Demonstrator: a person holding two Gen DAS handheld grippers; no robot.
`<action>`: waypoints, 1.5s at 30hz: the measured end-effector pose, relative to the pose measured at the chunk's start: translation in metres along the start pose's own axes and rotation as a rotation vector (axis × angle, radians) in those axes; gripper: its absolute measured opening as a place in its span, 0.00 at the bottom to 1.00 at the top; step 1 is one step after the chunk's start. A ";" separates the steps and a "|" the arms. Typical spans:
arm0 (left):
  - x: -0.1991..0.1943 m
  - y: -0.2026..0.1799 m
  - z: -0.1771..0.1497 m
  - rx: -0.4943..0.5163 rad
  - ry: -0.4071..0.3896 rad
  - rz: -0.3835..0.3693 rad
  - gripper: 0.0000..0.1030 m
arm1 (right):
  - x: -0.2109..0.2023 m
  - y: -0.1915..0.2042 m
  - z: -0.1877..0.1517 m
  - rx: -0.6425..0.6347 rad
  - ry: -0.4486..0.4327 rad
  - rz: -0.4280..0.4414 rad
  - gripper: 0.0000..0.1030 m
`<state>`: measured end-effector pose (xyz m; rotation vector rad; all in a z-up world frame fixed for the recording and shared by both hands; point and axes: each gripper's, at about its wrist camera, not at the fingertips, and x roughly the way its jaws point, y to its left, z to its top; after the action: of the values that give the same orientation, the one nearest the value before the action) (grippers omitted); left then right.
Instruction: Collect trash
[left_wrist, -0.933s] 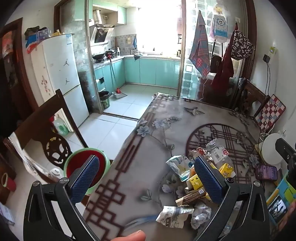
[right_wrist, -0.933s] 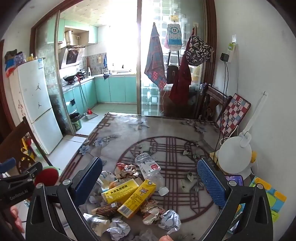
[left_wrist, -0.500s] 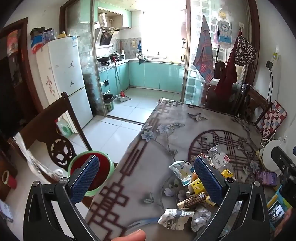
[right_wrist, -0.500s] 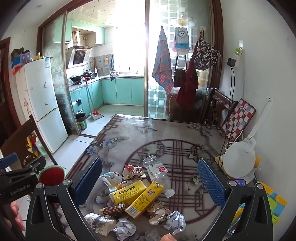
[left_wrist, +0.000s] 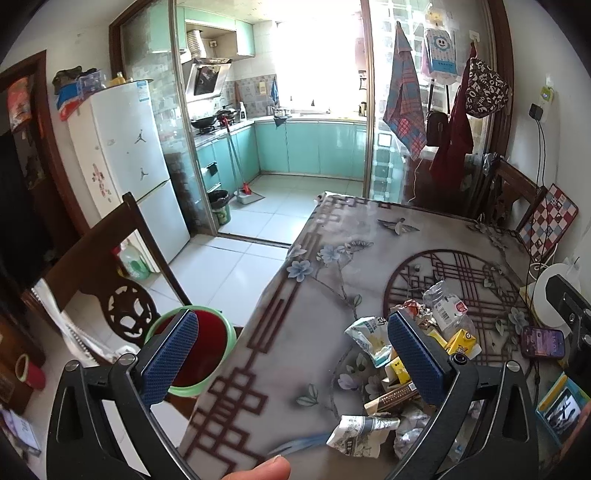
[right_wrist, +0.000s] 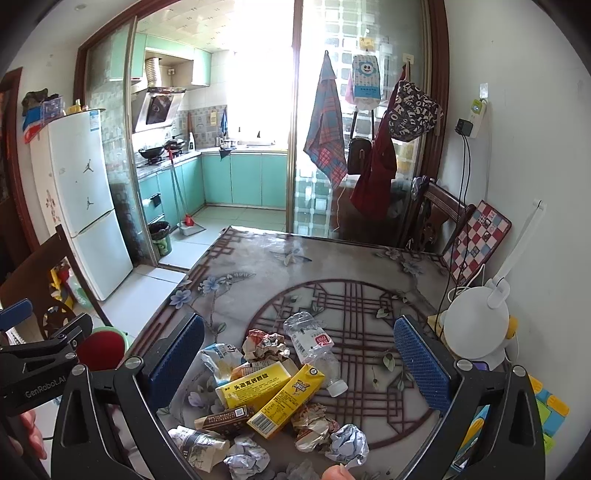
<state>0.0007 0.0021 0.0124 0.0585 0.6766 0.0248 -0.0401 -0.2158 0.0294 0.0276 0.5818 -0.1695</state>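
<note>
Left edge of the left wrist view: dark carved wooden chair (left_wrist: 110, 258), and just beside the table edge a round green-rimmed bin with a red inside (left_wrist: 201, 350), standing on the floor. Left gripper (left_wrist: 291, 354) hangs above the near table edge, blue-padded fingers (left_wrist: 170, 354) spread wide, nothing between them (the left finger overlaps the bin in view, the right one overlaps the litter).

The table with a grey flower-and-lattice printed cover (right_wrist: 332, 266) carries the trash as one loose pile at its near end. Left to right in the right wrist view: crumpled white-and-blue pouch (right_wrist: 218, 360), flat brown carton (right_wrist: 225, 419), yellow rectangular box with black print (right_wrist: 255, 386), yellow drink carton (right_wrist: 286, 400) touching it, crushed clear plastic bottle with a white cap (right_wrist: 314, 347) lying on its side, crumpled grey paper ball (right_wrist: 347, 443).

Right gripper (right_wrist: 299, 365) hovers over the pile, fingers wide apart, holding nothing.

Far right: white round desk lamp (right_wrist: 476, 328) near the wall.
</note>
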 end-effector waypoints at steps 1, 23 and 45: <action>0.000 0.000 0.001 0.001 -0.001 0.002 1.00 | 0.000 0.000 0.001 -0.001 -0.005 -0.001 1.00; 0.014 -0.009 0.003 0.028 0.016 0.024 1.00 | 0.010 -0.005 0.004 0.019 -0.004 0.002 1.00; 0.010 -0.005 0.000 0.009 0.015 0.035 1.00 | 0.011 -0.004 0.002 0.016 -0.008 0.018 1.00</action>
<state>0.0080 -0.0021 0.0058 0.0787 0.6907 0.0563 -0.0304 -0.2213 0.0248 0.0480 0.5723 -0.1570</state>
